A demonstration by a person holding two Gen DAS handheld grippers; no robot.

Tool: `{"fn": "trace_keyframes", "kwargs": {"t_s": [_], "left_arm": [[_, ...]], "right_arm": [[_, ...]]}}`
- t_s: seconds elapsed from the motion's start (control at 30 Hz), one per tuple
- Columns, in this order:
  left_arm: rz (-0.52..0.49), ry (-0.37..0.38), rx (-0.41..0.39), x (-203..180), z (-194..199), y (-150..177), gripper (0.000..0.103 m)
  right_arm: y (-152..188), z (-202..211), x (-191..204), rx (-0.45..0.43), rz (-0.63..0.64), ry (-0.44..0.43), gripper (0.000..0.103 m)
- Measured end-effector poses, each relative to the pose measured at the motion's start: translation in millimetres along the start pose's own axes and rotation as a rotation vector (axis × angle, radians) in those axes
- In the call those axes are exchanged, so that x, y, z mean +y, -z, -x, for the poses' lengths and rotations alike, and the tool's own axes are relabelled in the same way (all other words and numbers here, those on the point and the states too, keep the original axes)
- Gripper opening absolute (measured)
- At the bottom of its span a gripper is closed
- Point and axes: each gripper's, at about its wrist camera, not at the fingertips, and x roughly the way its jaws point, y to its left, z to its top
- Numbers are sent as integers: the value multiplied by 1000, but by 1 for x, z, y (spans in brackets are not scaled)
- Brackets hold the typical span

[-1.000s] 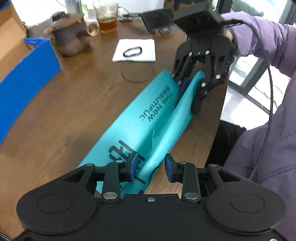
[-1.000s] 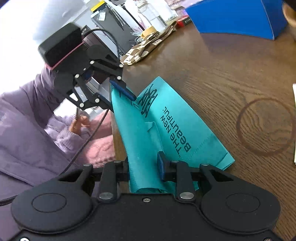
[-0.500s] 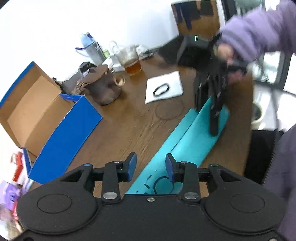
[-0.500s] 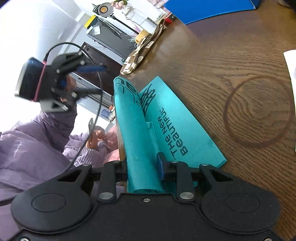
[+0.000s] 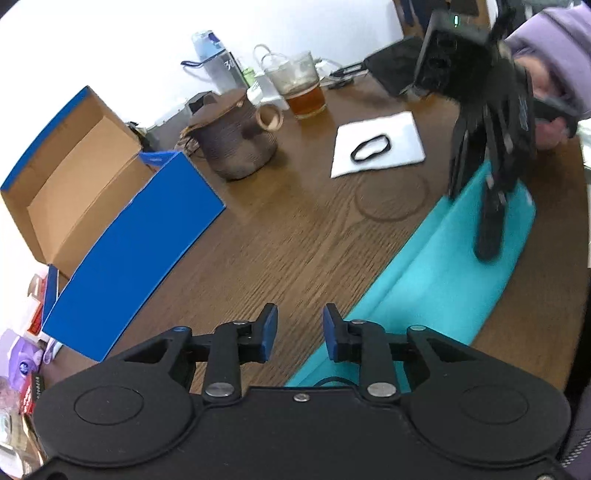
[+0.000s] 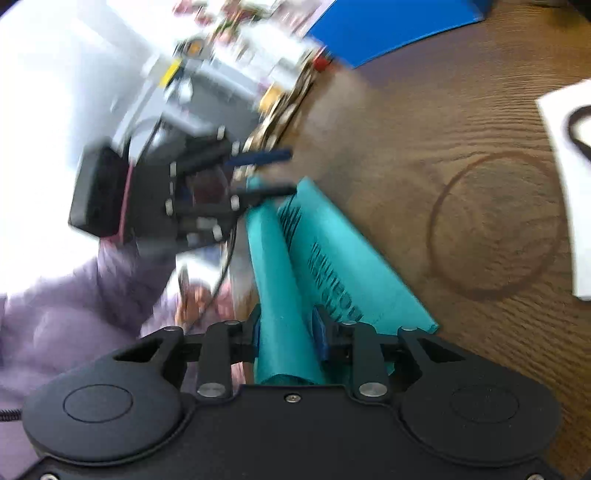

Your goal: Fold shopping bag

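A teal shopping bag (image 5: 443, 273) lies folded lengthwise along the right side of the wooden table (image 5: 277, 229). My left gripper (image 5: 300, 332) points at bare wood just left of the bag's near end. Its jaws are closing and nothing is between them. In the right wrist view a raised fold of the bag (image 6: 284, 295) fills the gap of my right gripper (image 6: 289, 332). The pads still touch the fold while the jaws are opening. The blurred left gripper (image 6: 280, 171) hovers over the bag's far end. The right gripper (image 5: 476, 221) is seen over the other end.
An open blue cardboard box (image 5: 110, 221) stands at the left. Behind it are a brown clay teapot (image 5: 236, 140), a glass mug of tea (image 5: 303, 88) and a water bottle (image 5: 214, 55). A white napkin (image 5: 402, 129) carries a black hair band (image 5: 371, 149). A purple sleeve (image 5: 554, 33) is at the top right.
My left gripper let go of the bag's near end, lifted off, then came down left of the bag with narrower jaws. The bag now lies folded over. The right gripper stays on its end.
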Motion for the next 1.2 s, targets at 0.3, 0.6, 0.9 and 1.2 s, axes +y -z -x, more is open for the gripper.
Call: {"fn": "trace_keyframes", "kwargs": {"t_s": [0.3, 0.6, 0.9, 1.2], "left_arm": [[-10, -70, -25, -21, -9, 16, 8], [-59, -110, -40, -37, -12, 19, 0], [-115, -151, -38, -37, 0, 13, 5], [-97, -97, -148, -47, 72, 15, 53]], "right_arm": [[55, 4, 87, -268, 476, 575, 41], [54, -53, 153, -66, 826, 750, 37], [54, -62, 123, -91, 743, 731, 36], [55, -57, 114, -109, 730, 709, 36]]}}
